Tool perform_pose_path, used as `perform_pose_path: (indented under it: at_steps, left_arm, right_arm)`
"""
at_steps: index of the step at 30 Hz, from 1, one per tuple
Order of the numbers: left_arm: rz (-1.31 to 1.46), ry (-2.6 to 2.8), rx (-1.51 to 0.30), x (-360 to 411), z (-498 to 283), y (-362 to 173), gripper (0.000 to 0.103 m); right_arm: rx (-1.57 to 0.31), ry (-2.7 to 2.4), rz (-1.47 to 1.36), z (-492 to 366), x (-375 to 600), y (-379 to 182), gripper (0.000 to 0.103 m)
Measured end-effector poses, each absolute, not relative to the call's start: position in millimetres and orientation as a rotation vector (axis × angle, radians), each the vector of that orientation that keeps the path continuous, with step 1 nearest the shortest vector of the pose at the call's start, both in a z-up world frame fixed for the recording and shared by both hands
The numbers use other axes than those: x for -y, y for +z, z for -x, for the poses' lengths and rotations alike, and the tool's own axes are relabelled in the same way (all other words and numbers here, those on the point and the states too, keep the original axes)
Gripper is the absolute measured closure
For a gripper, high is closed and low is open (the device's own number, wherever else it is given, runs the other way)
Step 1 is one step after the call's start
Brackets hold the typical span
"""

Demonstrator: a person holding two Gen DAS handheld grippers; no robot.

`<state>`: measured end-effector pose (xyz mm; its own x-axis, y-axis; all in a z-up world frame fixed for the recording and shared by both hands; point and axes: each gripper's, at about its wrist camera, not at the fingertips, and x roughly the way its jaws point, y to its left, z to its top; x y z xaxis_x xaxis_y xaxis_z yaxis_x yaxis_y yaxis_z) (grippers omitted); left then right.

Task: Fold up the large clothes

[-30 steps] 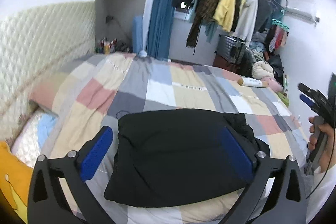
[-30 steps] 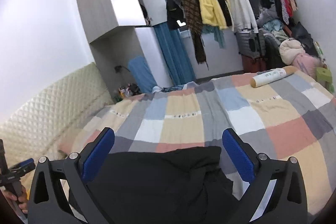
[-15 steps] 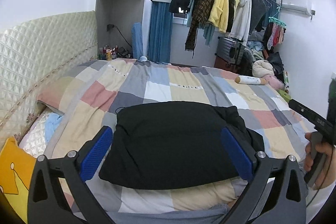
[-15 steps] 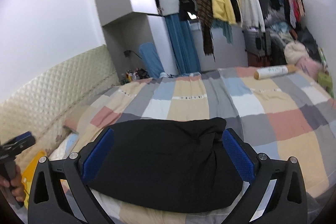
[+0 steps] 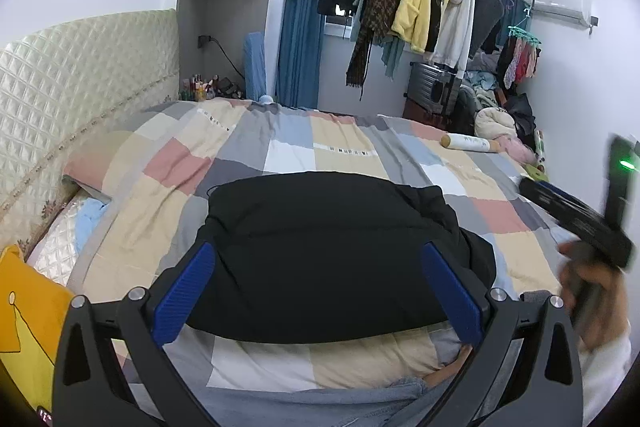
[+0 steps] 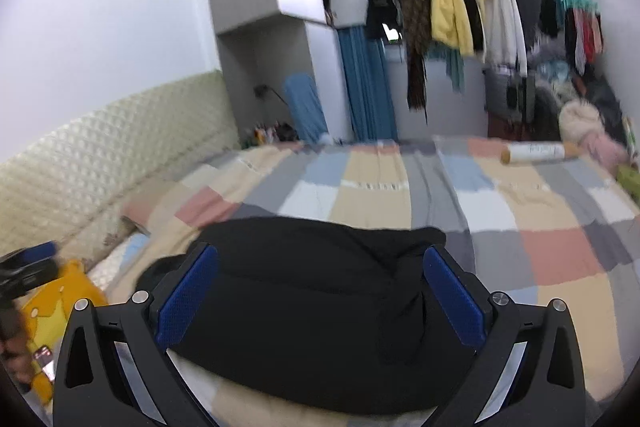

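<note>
Black garment lies folded in a bundle on the checkered bedspread, low in centre frame. Left gripper and right gripper both hover above it, spread wide, holding nothing. A cylindrical bolster rests at far right.

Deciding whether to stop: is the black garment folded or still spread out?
Folded. The black garment lies as a compact bundle on the quilt, edges tucked under; one bunched corner shows at its right. Both grippers open, holding nothing.

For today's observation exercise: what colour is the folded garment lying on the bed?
Black. The garment shows best in the left wrist view, on the checked bedspread.
</note>
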<state>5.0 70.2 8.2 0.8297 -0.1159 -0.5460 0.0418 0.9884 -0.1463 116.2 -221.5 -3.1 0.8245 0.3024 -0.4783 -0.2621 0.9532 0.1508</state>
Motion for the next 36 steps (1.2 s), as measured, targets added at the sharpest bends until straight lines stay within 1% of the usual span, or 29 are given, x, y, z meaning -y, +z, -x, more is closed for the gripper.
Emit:
perform_pose_path:
  at_steps: [6, 9, 12, 13, 14, 15, 16, 17, 18, 19, 20, 24, 27, 30, 36]
  left_arm:
    - [0.151, -0.07, -0.614, -66.9, -21.3, -3.7, 0.0]
    - [0.159, -0.068, -0.636, -62.8, -33.3, -11.5, 0.0]
    - [0.159, -0.068, -0.663, -57.4, -45.5, -19.8, 0.0]
    - [0.158, -0.071, -0.672, -55.5, -48.9, -22.9, 0.0]
    - [0.158, -0.074, -0.684, -53.3, -53.2, -26.6, 0.0]
    - [0.158, -0.077, -0.693, -51.7, -56.1, -29.4, 0.0]
    - [0.157, -0.079, -0.701, -50.3, -58.2, -32.0, 0.0]
    - [0.157, -0.083, -0.711, -49.0, -61.0, -35.2, 0.0]
    - [0.157, -0.086, -0.716, -49.0, -62.6, -37.5, 0.0]
    - [0.157, -0.09, -0.723, -48.0, -64.4, -40.0, 0.0]
    - [0.158, -0.09, -0.728, -47.9, -66.1, -42.3, 0.0]
    - [0.167, -0.082, -0.738, -50.8, -70.6, -48.0, 0.0]
    - [0.168, -0.057, -0.734, -55.4, -71.7, -49.5, 0.0]
    - [0.189, -0.038, -0.732, -63.9, -72.5, -49.9, 0.0]
    - [0.19, 0.002, -0.727, -77.9, -68.1, -48.3, 0.0]
  right_arm:
    - [-0.702, 0.192, -0.124, -223.9, 258.5, -67.6, 0.0]
    - [-0.781, 0.166, -0.163, -263.5, 271.2, -101.2, 0.001]
    - [-0.862, 0.177, -0.223, -290.9, 279.0, -133.7, 0.008]
    - [-0.895, 0.172, -0.246, -299.1, 281.6, -145.7, 0.014]
    - [-0.927, 0.179, -0.27, -305.5, 283.3, -156.0, 0.023]
    - [-0.964, 0.197, -0.296, -311.6, 284.2, -166.8, 0.027]
    - [-1.003, 0.226, -0.322, -317.7, 284.4, -177.9, 0.038]
    - [-1.021, 0.252, -0.341, -320.7, 283.7, -183.3, 0.06]
    - [-1.019, 0.278, -0.352, -322.1, 282.6, -184.1, 0.072]
    - [-0.996, 0.278, -0.342, -321.3, 282.8, -178.7, 0.09]
    - [-0.956, 0.263, -0.301, -317.6, 280.9, -167.3, 0.096]
    - [-0.81, 0.21, -0.185, -302.5, 276.9, -119.7, 0.1]
    - [-0.764, 0.179, -0.156, -302.9, 282.2, -103.9, 0.101]
    - [-0.803, 0.147, -0.109, -315.1, 282.0, -118.7, 0.102]
    - [-0.916, 0.09, -0.075, -334.7, 284.8, -168.2, 0.102]
